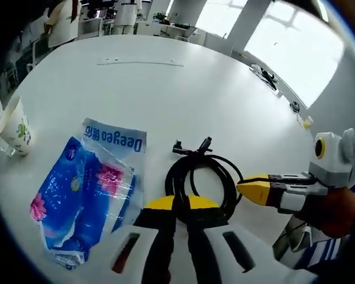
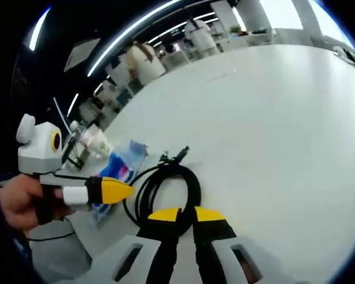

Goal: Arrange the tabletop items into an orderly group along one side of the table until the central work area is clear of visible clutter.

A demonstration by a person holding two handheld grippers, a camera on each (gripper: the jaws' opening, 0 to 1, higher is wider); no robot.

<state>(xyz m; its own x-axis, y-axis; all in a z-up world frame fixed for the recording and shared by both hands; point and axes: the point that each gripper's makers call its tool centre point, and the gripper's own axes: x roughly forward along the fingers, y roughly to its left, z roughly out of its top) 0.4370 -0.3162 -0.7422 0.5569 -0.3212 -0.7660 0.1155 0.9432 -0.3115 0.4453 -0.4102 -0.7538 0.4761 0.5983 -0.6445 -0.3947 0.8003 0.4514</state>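
Cable coil [image 1: 198, 171] mid-table [image 1: 165, 89], beside tissue pack [image 1: 86, 195]. Left gripper [image 1: 180, 204] and right gripper [image 2: 186, 214]: jaws clenched at coil's near edge, grasp unconfirmed. Step: shifting cable. Next: drag sideways.

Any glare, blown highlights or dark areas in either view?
Left gripper view: windows blown out upper right, glare on the crinkled blue plastic tissue pack. Right gripper view: dark ceiling with bright strip lights; the coiled black cable stays sharp on the white table.

The blue plastic tissue pack [image 1: 86, 198] lying on the counter [image 1: 165, 89] carries the brand word "Deeyeo" in blue on its white end strip, with two Chinese characters beside it, too small to read.
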